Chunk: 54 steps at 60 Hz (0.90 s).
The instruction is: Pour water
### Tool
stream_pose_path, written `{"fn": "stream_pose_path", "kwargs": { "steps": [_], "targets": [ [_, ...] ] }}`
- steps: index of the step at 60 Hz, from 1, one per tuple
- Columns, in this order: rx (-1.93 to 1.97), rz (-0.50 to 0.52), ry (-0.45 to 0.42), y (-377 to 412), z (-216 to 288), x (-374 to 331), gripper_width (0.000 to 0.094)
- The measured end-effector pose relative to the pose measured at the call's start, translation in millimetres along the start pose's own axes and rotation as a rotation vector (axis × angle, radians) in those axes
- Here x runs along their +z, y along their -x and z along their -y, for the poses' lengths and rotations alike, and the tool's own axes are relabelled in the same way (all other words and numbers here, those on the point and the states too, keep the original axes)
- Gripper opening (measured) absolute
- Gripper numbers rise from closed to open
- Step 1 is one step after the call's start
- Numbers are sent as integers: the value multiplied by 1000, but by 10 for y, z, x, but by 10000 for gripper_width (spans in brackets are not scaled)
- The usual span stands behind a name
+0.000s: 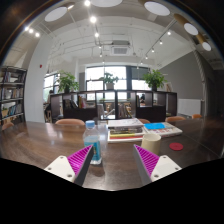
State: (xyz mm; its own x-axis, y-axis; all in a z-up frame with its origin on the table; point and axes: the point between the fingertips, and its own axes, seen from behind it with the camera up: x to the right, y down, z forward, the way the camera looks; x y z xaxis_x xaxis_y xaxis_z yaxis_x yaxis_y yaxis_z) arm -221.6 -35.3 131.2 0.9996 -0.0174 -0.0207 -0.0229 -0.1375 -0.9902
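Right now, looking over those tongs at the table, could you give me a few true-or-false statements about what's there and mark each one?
1. The tongs are open, holding nothing. True.
2. A clear bottle stands on the table just ahead of the left pad. True.
3. The bottle is clamped between both pads. False: it stands free on the table, beyond the fingertips.
4. A yellow cup stands ahead of the right pad. True.
5. The cup lies tipped on its side. False: it stands upright.
6. Nothing lies on the table past the bottle. False: a stack of books lies beyond it.
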Motion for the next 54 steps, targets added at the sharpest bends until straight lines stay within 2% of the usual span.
{"fn": "stream_pose_path", "kwargs": {
  "steps": [12,31,36,43,49,54],
  "targets": [
    [-4,85,-2,100,43,244,822],
    [-57,85,26,277,91,1177,807],
    [-50,95,19,530,46,1417,738],
    [-24,87,-5,954,-180,1657,503],
    [-10,97,-11,1005,-206,1668,452],
    [-4,101,-21,948,-180,1651,362]
  ]
}}
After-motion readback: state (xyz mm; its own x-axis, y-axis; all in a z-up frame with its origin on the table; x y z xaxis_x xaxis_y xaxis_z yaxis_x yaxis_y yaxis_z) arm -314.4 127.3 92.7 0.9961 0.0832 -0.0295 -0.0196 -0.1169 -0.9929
